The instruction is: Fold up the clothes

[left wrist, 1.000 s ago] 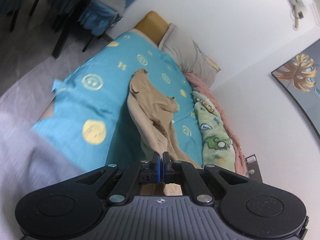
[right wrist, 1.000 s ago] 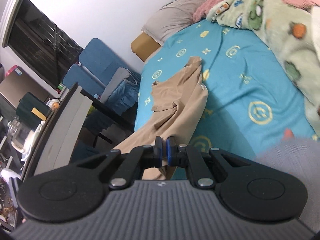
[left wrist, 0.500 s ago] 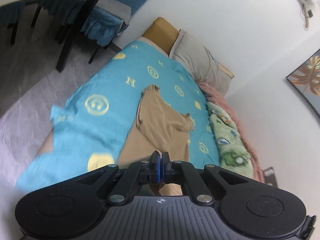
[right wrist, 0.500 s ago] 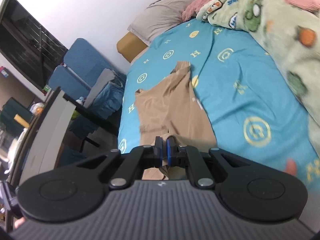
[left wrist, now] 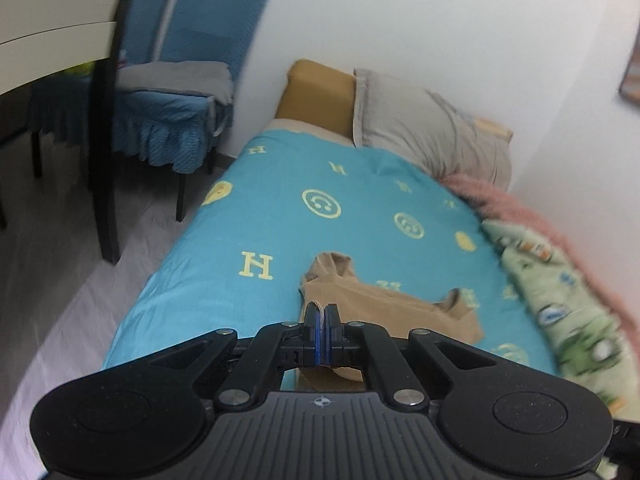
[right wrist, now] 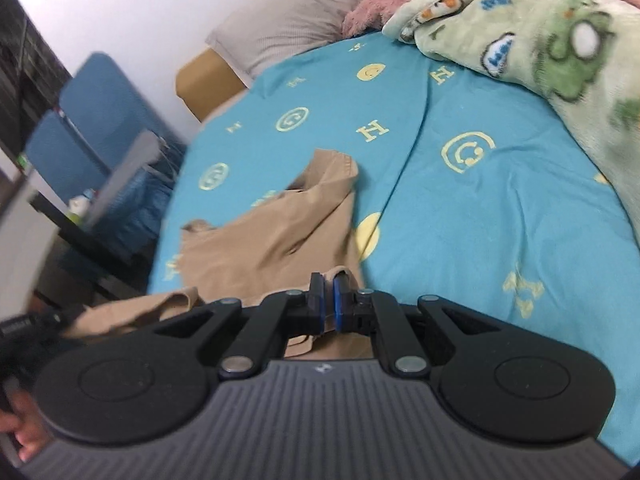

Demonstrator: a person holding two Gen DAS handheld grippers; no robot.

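Note:
A tan garment (left wrist: 384, 304) lies spread on the turquoise bed sheet (left wrist: 280, 232), one sleeve reaching toward the pillow. My left gripper (left wrist: 321, 312) is shut on the garment's near edge, low over the bed. In the right wrist view the same tan garment (right wrist: 272, 240) stretches away from my right gripper (right wrist: 329, 282), which is shut on another part of its near edge. A fold of cloth shows between the right pads. The left gripper's body (right wrist: 24, 324) appears at the left edge of the right wrist view.
A grey pillow (left wrist: 428, 132) lies at the head of the bed. A green cartoon blanket (right wrist: 540, 48) and a pink blanket (left wrist: 532, 216) are piled along the wall side. Blue chairs (left wrist: 180, 92) and a table (left wrist: 52, 32) stand beside the bed.
Both grippers have swept forward and down over the bed with the tan garment. The garment, bunched and hanging before, now lies flatter and more spread on the sheet.

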